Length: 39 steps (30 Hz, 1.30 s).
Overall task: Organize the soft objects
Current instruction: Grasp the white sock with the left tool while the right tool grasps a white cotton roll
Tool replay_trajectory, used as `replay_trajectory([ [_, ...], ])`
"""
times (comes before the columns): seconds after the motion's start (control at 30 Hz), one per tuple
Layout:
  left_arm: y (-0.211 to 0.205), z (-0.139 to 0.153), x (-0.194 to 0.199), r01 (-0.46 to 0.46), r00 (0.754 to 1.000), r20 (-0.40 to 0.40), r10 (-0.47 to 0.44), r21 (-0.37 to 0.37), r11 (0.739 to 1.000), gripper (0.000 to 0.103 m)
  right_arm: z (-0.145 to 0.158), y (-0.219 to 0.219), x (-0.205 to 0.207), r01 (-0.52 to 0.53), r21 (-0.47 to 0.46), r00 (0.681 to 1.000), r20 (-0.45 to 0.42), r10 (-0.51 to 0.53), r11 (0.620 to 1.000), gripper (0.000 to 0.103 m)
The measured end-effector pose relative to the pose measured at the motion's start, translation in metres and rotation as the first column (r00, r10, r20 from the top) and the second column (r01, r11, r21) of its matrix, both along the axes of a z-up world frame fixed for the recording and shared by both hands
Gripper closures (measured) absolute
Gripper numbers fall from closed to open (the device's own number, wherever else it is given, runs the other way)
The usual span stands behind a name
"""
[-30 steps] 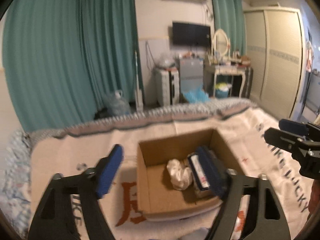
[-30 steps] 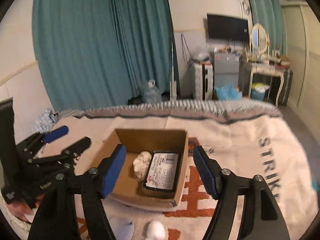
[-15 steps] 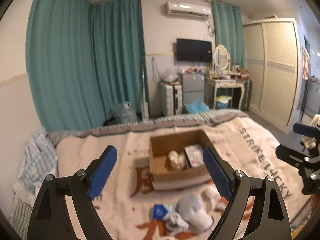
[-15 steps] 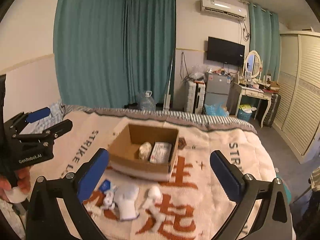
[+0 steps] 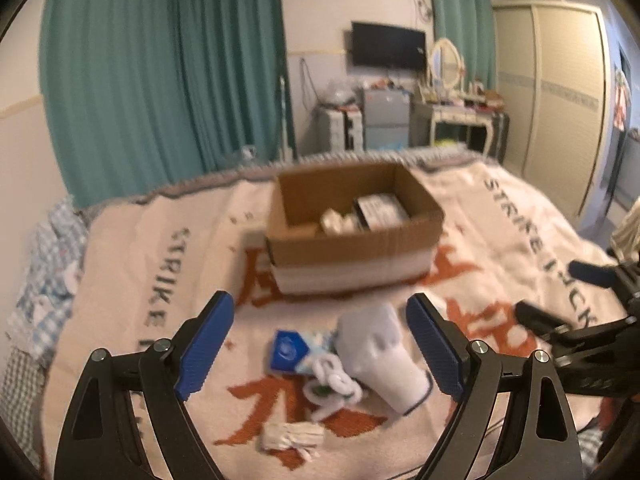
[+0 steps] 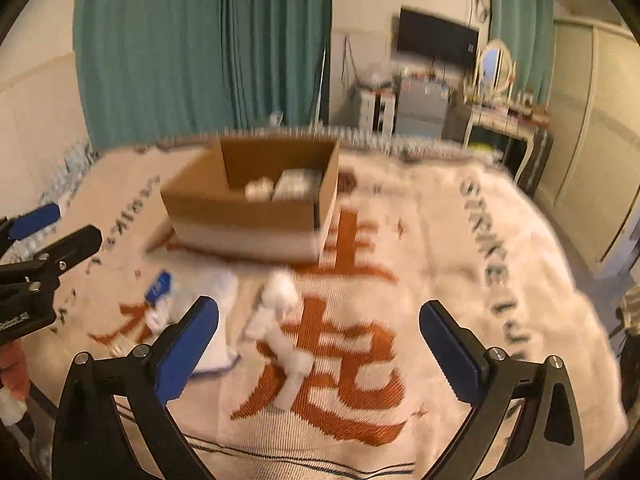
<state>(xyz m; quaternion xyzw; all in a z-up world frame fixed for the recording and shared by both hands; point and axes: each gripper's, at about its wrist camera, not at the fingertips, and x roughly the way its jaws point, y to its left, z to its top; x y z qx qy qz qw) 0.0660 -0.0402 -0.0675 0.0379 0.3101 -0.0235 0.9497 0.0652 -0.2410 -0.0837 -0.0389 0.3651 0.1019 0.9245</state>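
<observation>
Two grippers, jaws apart, empty: left gripper (image 5: 320,340) above white glove (image 5: 382,354), blue packet (image 5: 289,350); right gripper (image 6: 320,344) above white sock (image 6: 282,332). Beyond, cardboard box (image 5: 352,248) on blanket (image 6: 460,264), holding white bundle (image 5: 334,220), labelled pack (image 5: 380,209).

Warm, dim indoor light tints both views yellowish, with no hard shadows on the bed blanket (image 5: 132,248). Motion blur smears both views, strongest in the right wrist view around the cardboard box (image 6: 248,204) and the blanket's far edge behind it. Fisheye distortion bends the curtains (image 5: 160,72) and wardrobe (image 5: 560,92); black vignetting fills the corners.
</observation>
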Motion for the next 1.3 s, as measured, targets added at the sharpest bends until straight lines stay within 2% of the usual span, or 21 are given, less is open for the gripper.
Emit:
replay_trajectory([
  [0.13, -0.008, -0.028, 0.010, 0.011, 0.999, -0.053, -0.012, -0.010, 1.000, 0.014, -0.049, 0.008, 0.018, -0.025, -0.005, 0.994, -0.109, 0.024, 1.000, 0.019],
  [0.23, -0.013, -0.046, 0.019, 0.008, 0.996, -0.093, -0.009, -0.006, 1.000, 0.014, -0.083, 0.012, 0.033, -0.034, 0.019, 0.978, -0.208, 0.037, 0.999, 0.037],
  [0.27, -0.013, -0.050, 0.023, 0.010, 0.994, -0.111, -0.011, -0.007, 1.000, 0.014, -0.090, 0.014, 0.037, -0.041, 0.023, 0.972, -0.232, 0.045, 0.999, 0.045],
  [0.33, -0.014, -0.060, 0.031, 0.021, 0.988, -0.152, -0.025, -0.026, 0.999, 0.014, -0.099, 0.018, 0.040, -0.060, 0.003, 0.963, -0.263, 0.058, 0.998, 0.070],
  [0.37, -0.014, -0.064, 0.034, 0.025, 0.987, -0.161, -0.029, -0.029, 0.999, 0.014, -0.102, 0.020, 0.041, -0.075, -0.012, 0.959, -0.277, 0.068, 0.997, 0.073],
  [0.47, -0.019, -0.073, 0.042, 0.043, 0.983, -0.179, -0.045, -0.019, 0.999, 0.015, -0.093, 0.016, 0.041, -0.075, 0.014, 0.964, -0.257, 0.076, 0.997, 0.074],
  [0.63, -0.032, -0.086, 0.061, 0.060, 0.975, -0.213, -0.062, -0.016, 0.998, 0.016, -0.068, -0.001, 0.050, -0.016, 0.017, 0.983, -0.180, 0.019, 1.000, 0.074],
  [0.73, -0.035, -0.091, 0.075, 0.060, 0.970, -0.234, -0.063, -0.019, 0.998, 0.030, -0.065, -0.007, 0.059, 0.011, 0.021, 0.986, -0.169, -0.007, 1.000, 0.074],
  [0.83, -0.037, -0.101, 0.086, 0.062, 0.964, -0.259, -0.061, -0.006, 0.998, 0.031, -0.068, -0.006, 0.067, 0.022, 0.022, 0.984, -0.179, -0.017, 1.000, 0.074],
  [0.87, -0.038, -0.105, 0.088, 0.063, 0.961, -0.271, -0.060, 0.000, 0.998, 0.038, -0.070, -0.005, 0.068, 0.020, 0.016, 0.983, -0.182, -0.017, 1.000, 0.074],
  [0.97, -0.038, -0.113, 0.088, 0.067, 0.955, -0.291, -0.054, 0.035, 0.997, 0.042, -0.076, 0.001, 0.069, 0.006, 0.003, 0.982, -0.188, -0.005, 1.000, 0.074],
  [1.13, -0.033, -0.101, 0.078, 0.084, 0.955, -0.287, -0.073, 0.025, 0.996, 0.051, -0.075, 0.004, 0.066, -0.012, 0.005, 0.983, -0.184, 0.013, 1.000, 0.074],
  [1.3, -0.026, -0.074, 0.056, 0.091, 0.963, -0.252, -0.097, -0.037, 0.995, 0.051, -0.059, 0.000, 0.056, -0.009, 0.035, 0.988, -0.156, 0.014, 0.999, 0.074],
])
